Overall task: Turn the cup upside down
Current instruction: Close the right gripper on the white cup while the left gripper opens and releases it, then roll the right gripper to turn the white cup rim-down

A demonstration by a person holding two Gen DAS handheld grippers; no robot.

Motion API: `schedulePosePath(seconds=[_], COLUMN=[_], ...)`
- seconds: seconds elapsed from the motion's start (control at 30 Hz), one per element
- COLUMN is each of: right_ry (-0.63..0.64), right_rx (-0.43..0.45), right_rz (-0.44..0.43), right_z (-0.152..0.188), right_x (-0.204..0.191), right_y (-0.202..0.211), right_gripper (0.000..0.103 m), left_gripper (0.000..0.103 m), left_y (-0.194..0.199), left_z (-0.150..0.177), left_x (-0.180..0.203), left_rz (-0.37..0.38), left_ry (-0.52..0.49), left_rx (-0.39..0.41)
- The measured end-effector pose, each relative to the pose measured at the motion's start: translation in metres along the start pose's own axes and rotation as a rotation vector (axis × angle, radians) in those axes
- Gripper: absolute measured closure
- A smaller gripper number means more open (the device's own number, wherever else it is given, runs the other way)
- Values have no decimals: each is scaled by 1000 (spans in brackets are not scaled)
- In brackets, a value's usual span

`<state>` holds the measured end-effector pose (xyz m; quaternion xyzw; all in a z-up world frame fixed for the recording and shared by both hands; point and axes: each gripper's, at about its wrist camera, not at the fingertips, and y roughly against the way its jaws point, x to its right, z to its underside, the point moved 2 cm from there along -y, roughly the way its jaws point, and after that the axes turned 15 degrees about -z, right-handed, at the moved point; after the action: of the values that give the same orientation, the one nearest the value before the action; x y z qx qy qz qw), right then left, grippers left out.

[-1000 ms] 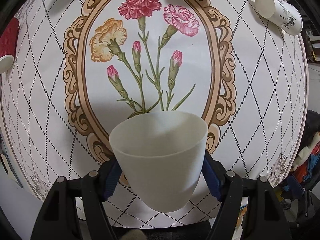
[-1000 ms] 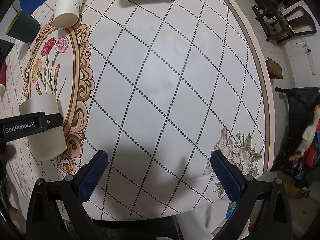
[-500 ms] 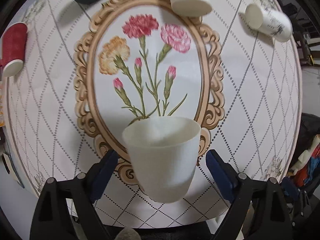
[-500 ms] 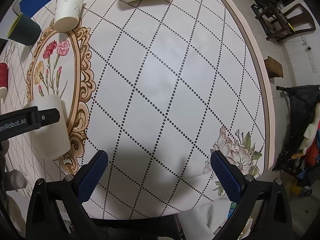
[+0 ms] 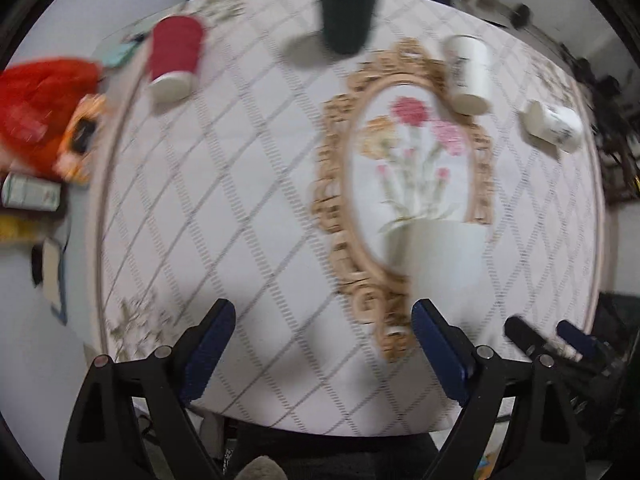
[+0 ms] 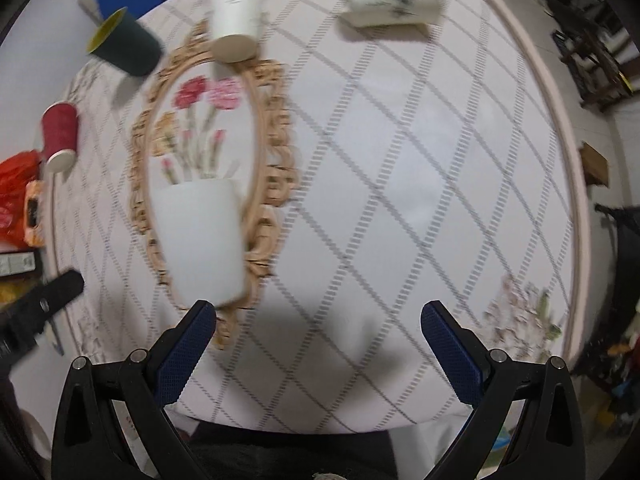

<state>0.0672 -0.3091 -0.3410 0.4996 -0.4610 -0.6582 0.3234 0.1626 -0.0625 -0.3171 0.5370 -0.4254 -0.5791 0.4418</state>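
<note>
Cup [image 6: 202,240] stands clear in right view, blurred in left

So the left gripper [image 5: 323,343] isn't clamped on the white cup [image 5: 438,254] anymore. Its jaws are spread wide and it's pulled back and off to the left, with the cup now standing on the table [image 5: 240,184] alone, just right of the right finger. Both views are motion-blurred now.
</note>
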Motion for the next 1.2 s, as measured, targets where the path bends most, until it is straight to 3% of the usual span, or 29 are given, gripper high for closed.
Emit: schedulePosePath(seconds=[0.07,0.2,0.33,0.5,0.93,1.0,1.07,1.13,1.2], right_ry=[13,16,1,-9,-30,27,134,360,602], right_rx=[-3,-18,-55,-79,-82,-75,-68,-65,-68], right_rz=[-36,-95,-96,-61,-46,-18,9,88,198], right_z=[-4,-15,-22,-25,-14,-9,-5,1,9], right_x=[-16,-41,-55,-59,-67,-77,-92,-118,-143], right_y=[-10,-32,-53,-63,-49,-31,-10,12,24], right_gripper=[1,12,24,29,29,29,21,9,9], left_gripper=[13,13,13,13,13,13,13,13,13], left_y=[-16,-44,-62,-70,-65,-61,-59,-56,-55], left_z=[9,19,25,27,31,32,32,32,27], left_x=[-13,-37,-49,-56,-76,-83,-88,-89,-87], left_rz=[-28,-48,-48,-29,6,20,29,30,28], left_ry=[37,85,97,91,44,51,58,69,79], left_rx=[-24,-78,-98,-98,-34,-7,25,51,53])
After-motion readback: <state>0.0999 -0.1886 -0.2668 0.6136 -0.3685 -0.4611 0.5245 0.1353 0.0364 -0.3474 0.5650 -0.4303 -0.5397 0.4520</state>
